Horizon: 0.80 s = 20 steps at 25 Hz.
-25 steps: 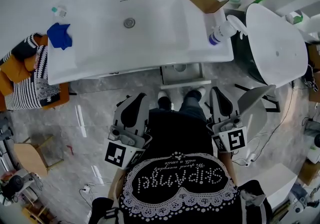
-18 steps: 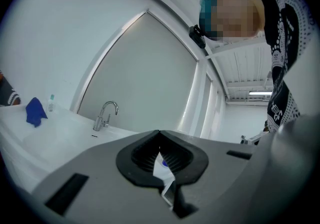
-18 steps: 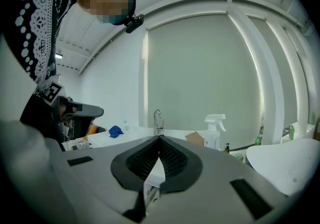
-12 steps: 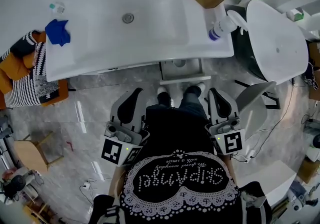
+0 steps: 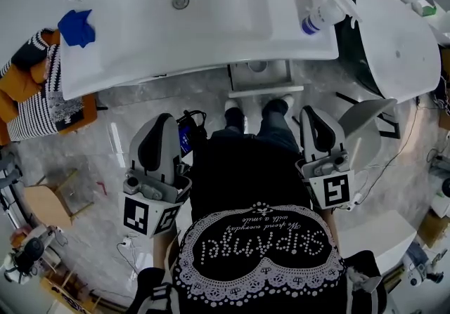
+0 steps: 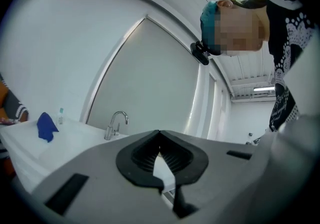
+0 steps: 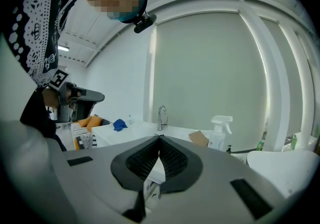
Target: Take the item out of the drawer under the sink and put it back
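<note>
Ahead, white sink counter [image 5: 232, 17], marble floor [image 5: 105, 133]; left gripper [image 6: 159, 133], right gripper [image 7: 159, 138] jaws together, empty.

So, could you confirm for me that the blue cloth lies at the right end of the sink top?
Not quite: the blue cloth lies at the left end of the sink top, as the head view shows.

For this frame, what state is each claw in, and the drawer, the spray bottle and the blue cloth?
left claw: shut, nothing held.
right claw: shut, nothing held.
drawer: pulled open.
spray bottle: standing upright.
blue cloth: crumpled in a heap.
</note>
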Available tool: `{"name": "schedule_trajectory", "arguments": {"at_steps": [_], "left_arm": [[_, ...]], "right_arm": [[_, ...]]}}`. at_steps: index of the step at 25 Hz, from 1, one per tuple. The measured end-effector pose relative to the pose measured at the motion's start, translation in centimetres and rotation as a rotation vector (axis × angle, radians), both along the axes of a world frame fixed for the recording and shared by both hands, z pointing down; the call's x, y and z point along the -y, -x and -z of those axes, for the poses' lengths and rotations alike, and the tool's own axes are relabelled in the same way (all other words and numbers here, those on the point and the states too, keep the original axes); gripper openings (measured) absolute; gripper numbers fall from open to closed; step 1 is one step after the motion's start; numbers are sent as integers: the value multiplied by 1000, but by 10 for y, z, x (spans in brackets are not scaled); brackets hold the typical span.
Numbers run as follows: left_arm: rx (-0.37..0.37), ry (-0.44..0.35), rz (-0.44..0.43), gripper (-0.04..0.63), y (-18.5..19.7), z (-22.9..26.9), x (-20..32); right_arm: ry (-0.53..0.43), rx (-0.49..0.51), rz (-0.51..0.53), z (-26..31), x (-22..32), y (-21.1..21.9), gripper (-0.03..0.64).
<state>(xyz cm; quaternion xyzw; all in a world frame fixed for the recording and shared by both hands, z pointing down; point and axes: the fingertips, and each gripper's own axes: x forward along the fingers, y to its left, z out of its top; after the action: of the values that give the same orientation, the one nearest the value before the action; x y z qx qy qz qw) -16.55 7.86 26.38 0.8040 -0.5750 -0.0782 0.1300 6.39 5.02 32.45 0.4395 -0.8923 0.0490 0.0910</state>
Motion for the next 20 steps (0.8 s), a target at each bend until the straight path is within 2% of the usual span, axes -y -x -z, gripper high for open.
{"name": "schedule_trajectory", "arguments": {"at_steps": [12, 15, 20], "left_arm": [[-6, -3, 8, 5, -2, -1, -9], [-32, -17, 7, 5, -5, 7, -7], [-2, -1, 24, 5, -5, 5, -7]], "right_arm": [[14, -29, 74, -8, -9, 12, 18], [16, -21, 77, -8, -9, 12, 18], [22, -5, 76, -8, -12, 12, 18]]}}
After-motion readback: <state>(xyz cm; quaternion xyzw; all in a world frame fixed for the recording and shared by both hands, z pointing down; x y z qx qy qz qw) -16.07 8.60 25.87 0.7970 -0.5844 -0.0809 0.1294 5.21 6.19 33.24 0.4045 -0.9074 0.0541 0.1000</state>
